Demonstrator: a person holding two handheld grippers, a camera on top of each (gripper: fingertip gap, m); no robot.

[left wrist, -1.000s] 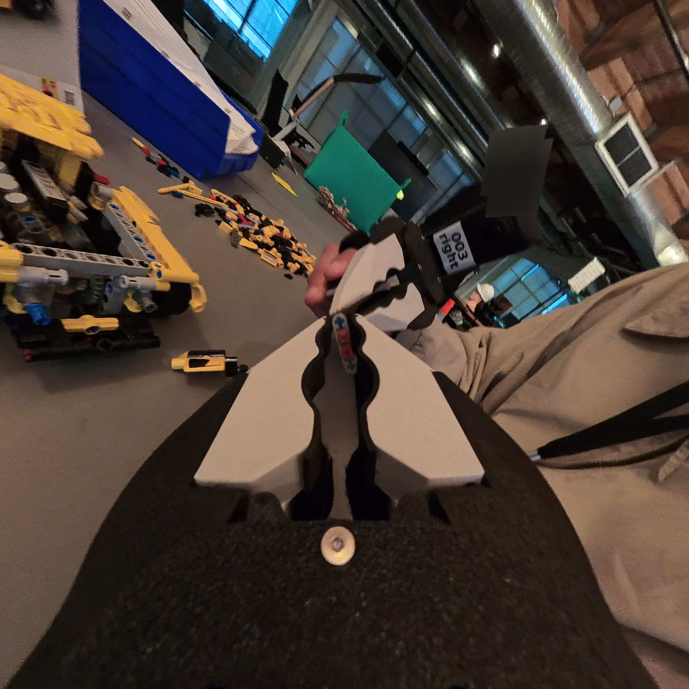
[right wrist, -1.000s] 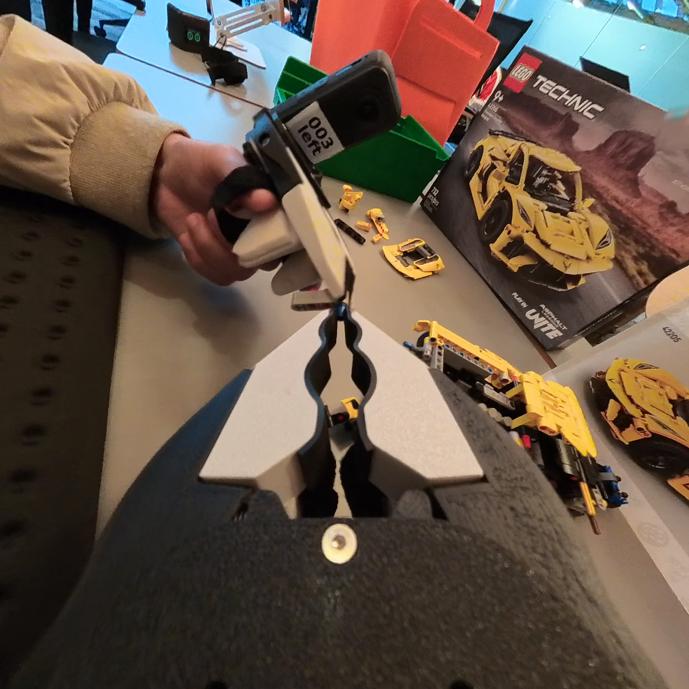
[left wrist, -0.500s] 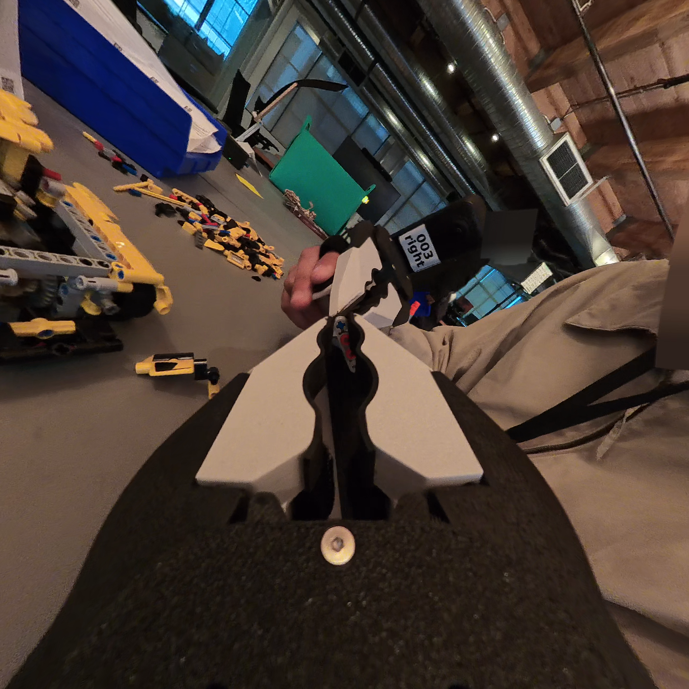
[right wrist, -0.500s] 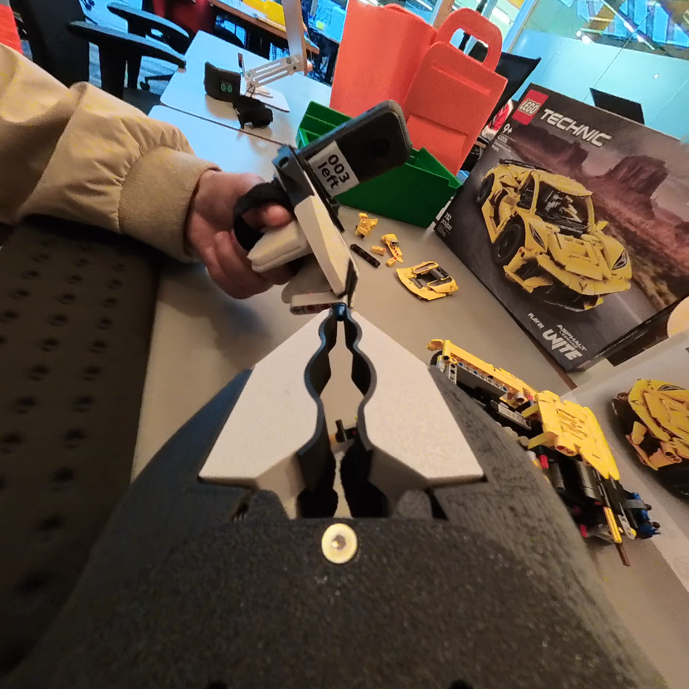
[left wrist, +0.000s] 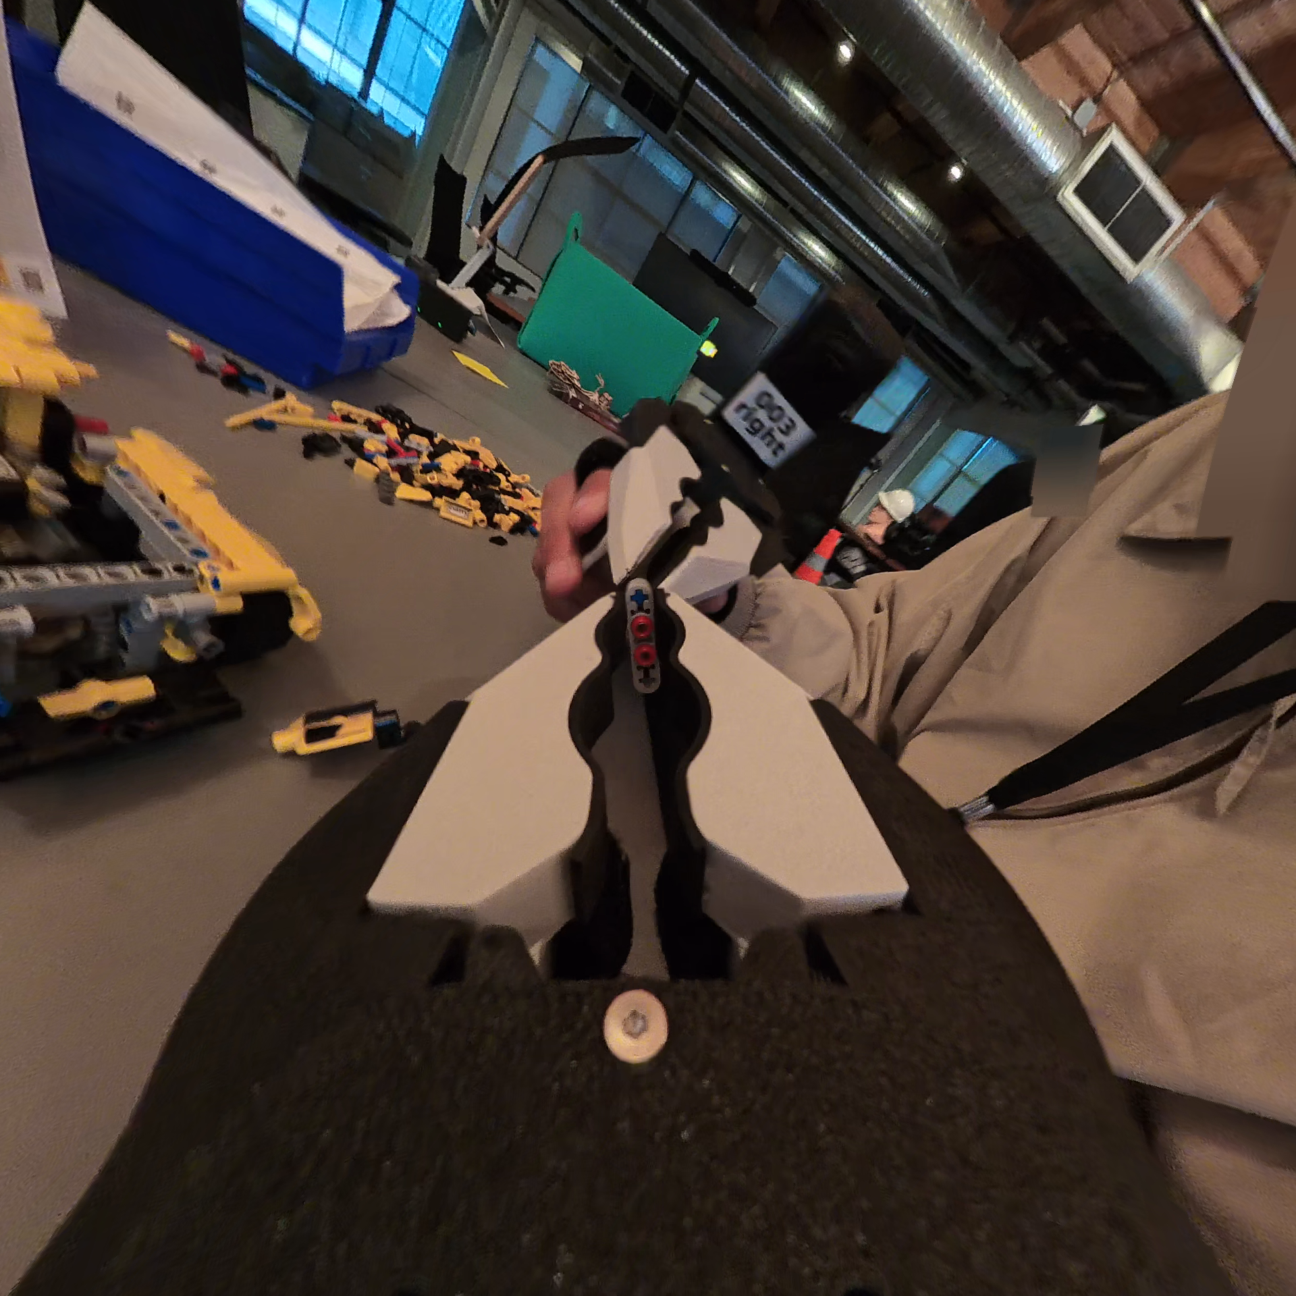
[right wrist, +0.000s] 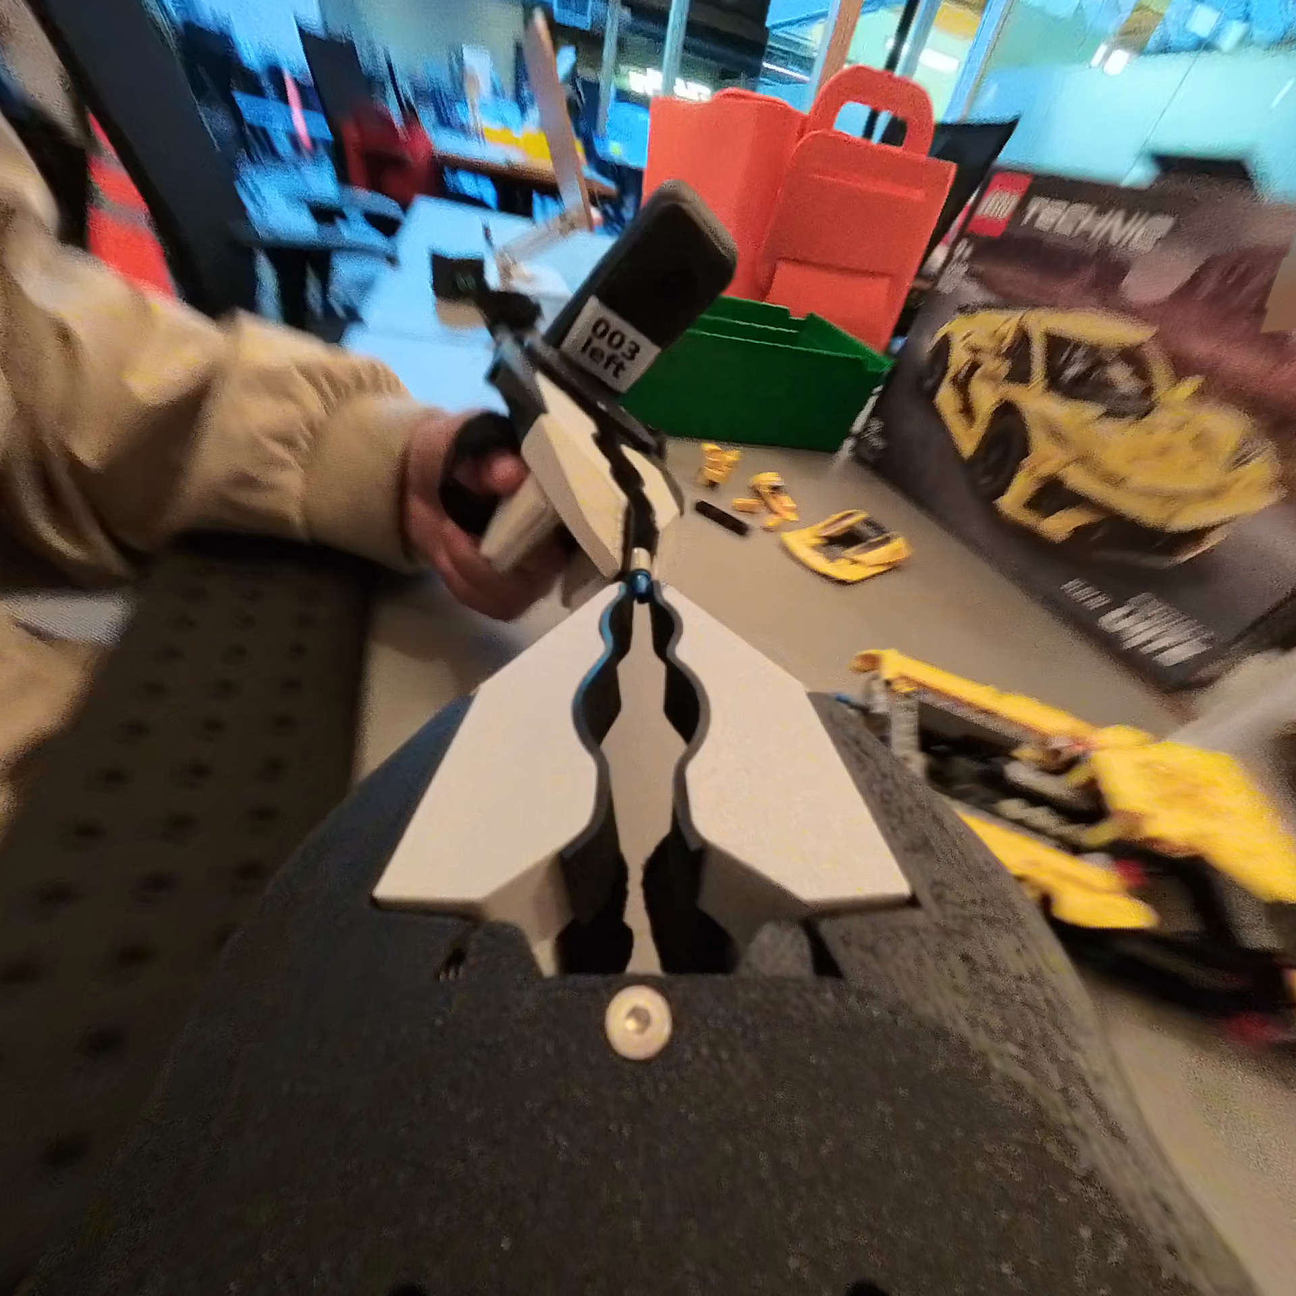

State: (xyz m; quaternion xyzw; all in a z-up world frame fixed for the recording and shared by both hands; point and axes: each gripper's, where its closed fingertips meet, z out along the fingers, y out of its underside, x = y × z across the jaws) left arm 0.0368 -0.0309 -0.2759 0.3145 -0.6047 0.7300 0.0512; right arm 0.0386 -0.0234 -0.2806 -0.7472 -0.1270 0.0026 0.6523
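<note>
My left gripper [left wrist: 639,604] is shut on a small grey beam [left wrist: 642,645] with two red pins and a blue pin at its top end. It holds the beam in the air above the grey table [left wrist: 393,617]. My right gripper [right wrist: 637,590] meets it tip to tip and is shut on the blue pin [right wrist: 638,581]. The right gripper also shows in the left wrist view [left wrist: 629,578], held by a hand. The left gripper shows in the right wrist view [right wrist: 635,555], held by a hand in a beige sleeve. The right wrist view is blurred.
A partly built yellow and black model car [left wrist: 154,554] [right wrist: 1066,799] stands on the table. A pile of loose pieces [left wrist: 449,470], a small yellow piece [left wrist: 329,729], a blue bin [left wrist: 175,210], a green bin [right wrist: 757,372], an orange bag [right wrist: 806,196] and the set's box [right wrist: 1094,435] surround it. My left and right fingertips are right by each other.
Both grippers have stayed tip to tip and have risen and tilted together. The grey beam now stands straighter between my left fingers. The right wrist view has become blurred by motion.
</note>
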